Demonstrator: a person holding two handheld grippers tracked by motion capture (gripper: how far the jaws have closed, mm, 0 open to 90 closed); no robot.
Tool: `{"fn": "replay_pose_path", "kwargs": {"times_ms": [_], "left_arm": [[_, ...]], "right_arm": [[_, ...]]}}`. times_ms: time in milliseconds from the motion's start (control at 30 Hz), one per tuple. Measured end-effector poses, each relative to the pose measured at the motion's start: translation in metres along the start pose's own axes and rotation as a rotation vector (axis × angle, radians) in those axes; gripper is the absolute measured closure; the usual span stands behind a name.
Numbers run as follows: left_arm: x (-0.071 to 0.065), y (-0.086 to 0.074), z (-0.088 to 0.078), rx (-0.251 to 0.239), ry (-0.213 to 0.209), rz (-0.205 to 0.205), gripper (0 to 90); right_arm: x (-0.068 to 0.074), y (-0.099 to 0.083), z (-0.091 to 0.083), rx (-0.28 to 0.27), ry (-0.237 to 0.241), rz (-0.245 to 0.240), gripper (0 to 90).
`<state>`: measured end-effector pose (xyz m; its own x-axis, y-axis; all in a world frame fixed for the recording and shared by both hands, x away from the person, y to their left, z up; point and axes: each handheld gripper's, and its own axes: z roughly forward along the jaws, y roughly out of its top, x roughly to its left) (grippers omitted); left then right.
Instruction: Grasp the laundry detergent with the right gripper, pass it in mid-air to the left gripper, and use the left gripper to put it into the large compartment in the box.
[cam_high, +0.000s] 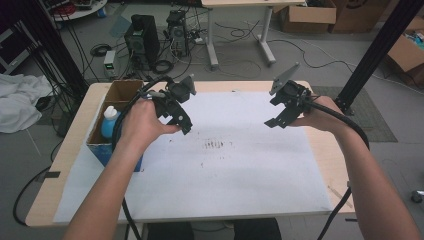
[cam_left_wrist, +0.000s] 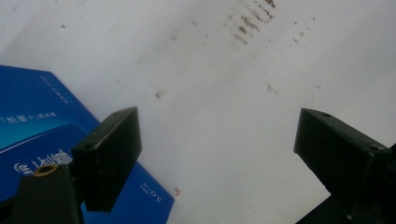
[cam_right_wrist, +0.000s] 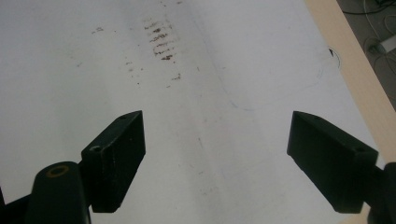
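While both grippers hang above the white paper sheet (cam_high: 240, 165) with nothing between their jaws, the step in hand looks like the approach to a first pick. The left gripper (cam_high: 184, 125), jaws spread wide, hovers at about nine o'clock on the table, just beside the open cardboard box (cam_high: 120, 92) with glossy blue printed sides (cam_left_wrist: 28, 121). Inside the box stands a smooth plastic bottle (cam_high: 109, 122) with a blue body. The right gripper (cam_high: 278, 120), equally wide, waits at three o'clock. Next, I judge, the left must swing over the box and drop onto the bottle
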<state>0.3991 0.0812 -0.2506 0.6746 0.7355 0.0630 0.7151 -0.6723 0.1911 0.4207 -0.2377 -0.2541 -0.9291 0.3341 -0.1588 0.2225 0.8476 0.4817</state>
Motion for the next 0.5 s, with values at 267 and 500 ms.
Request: {"fn": "replay_pose_path", "kwargs": {"times_ms": [267,500], "left_arm": [[-0.011,-0.002,0.007,0.002,-0.014,0.035,15.7],[-0.015,-0.001,0.008,0.001,-0.017,0.054,15.7]], "right_arm": [[-0.005,0.000,0.003,0.005,-0.001,0.017,19.0],[-0.008,0.001,0.006,0.014,-0.001,0.022,19.1]]}}
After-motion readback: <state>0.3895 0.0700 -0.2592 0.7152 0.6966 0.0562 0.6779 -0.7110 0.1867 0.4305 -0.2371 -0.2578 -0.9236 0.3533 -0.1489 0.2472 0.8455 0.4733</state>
